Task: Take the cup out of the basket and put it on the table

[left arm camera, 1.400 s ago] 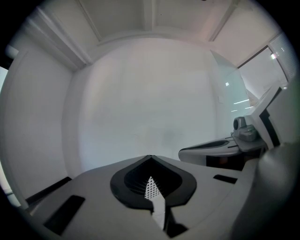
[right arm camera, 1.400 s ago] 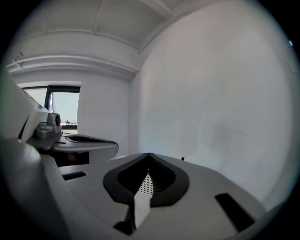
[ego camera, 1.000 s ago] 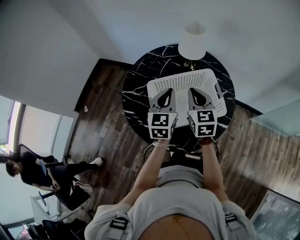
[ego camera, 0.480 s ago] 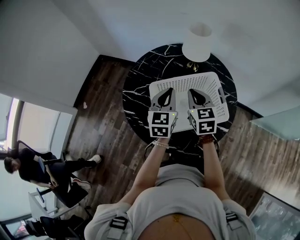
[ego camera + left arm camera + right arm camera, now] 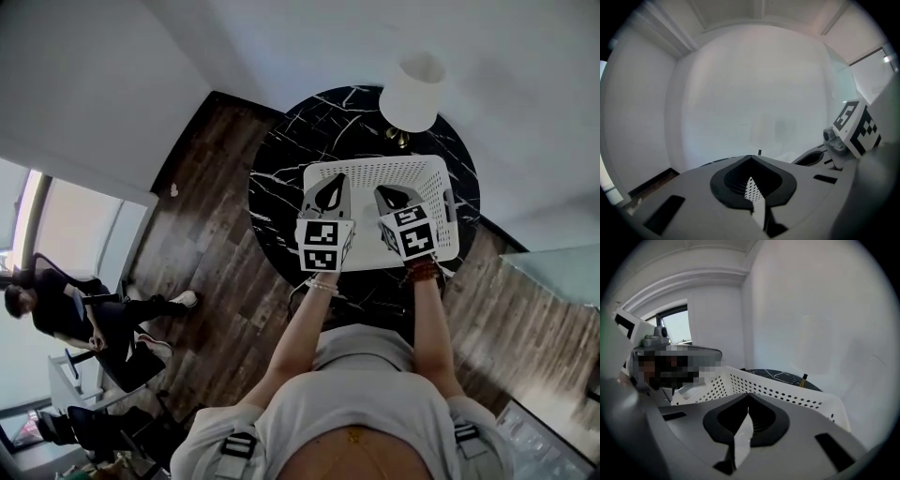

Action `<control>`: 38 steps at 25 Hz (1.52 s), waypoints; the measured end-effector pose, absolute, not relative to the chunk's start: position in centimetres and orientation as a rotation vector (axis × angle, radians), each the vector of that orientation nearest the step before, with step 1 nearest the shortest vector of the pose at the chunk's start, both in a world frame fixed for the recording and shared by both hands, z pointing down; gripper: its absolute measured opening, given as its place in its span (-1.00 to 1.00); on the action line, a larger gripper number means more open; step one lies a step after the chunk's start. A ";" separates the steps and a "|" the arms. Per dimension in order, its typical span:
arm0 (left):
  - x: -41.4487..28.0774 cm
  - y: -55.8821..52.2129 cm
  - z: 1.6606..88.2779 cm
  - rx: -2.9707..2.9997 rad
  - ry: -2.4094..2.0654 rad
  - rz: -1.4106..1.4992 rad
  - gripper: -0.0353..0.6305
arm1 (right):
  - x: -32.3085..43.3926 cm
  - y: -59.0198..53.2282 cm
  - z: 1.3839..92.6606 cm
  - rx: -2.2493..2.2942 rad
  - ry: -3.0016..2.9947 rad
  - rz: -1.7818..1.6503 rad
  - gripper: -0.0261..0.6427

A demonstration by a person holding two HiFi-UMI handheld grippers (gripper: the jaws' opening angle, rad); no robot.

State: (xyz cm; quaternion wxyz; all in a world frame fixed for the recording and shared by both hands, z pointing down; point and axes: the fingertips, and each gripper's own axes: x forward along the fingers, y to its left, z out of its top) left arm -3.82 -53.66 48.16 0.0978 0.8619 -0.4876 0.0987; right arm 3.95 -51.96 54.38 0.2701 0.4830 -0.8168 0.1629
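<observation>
A white perforated basket (image 5: 375, 169) stands on the round black marble table (image 5: 281, 178). No cup shows in any view; the grippers hide much of the basket's inside. My left gripper (image 5: 330, 190) hovers over the basket's left half, its jaws shut with nothing between them (image 5: 751, 157). My right gripper (image 5: 392, 197) hangs over the basket's middle, also shut and empty (image 5: 748, 393). The basket's rim (image 5: 787, 391) runs just beyond the right gripper's tips. In the left gripper view the right gripper's marker cube (image 5: 855, 129) shows at the right.
A white lamp shade (image 5: 412, 89) on a brass stem stands at the table's far edge behind the basket. Wood floor surrounds the table, with white walls close behind. A seated person (image 5: 56, 309) is far off at the left.
Both grippers stay shut over the basket. The right gripper has tilted and shifted slightly toward the basket's far side; the head view has drifted a little.
</observation>
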 end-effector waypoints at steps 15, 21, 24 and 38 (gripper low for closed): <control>-4.6 -54.8 49.7 2.433 -1.542 0.282 -0.88 | 3.7 -51.6 59.7 0.923 -2.122 0.441 -0.84; -4.9 -55.3 50.1 2.401 -1.568 0.282 -0.88 | 3.5 -51.0 61.7 0.777 -2.062 0.423 -0.68; -4.9 -55.5 50.3 2.388 -1.574 0.278 -0.88 | 3.6 -51.0 62.8 0.737 -2.032 0.411 -0.67; -4.5 -56.2 51.6 2.337 -1.590 0.288 -0.88 | 3.4 -50.7 66.0 0.612 -1.989 0.434 -0.67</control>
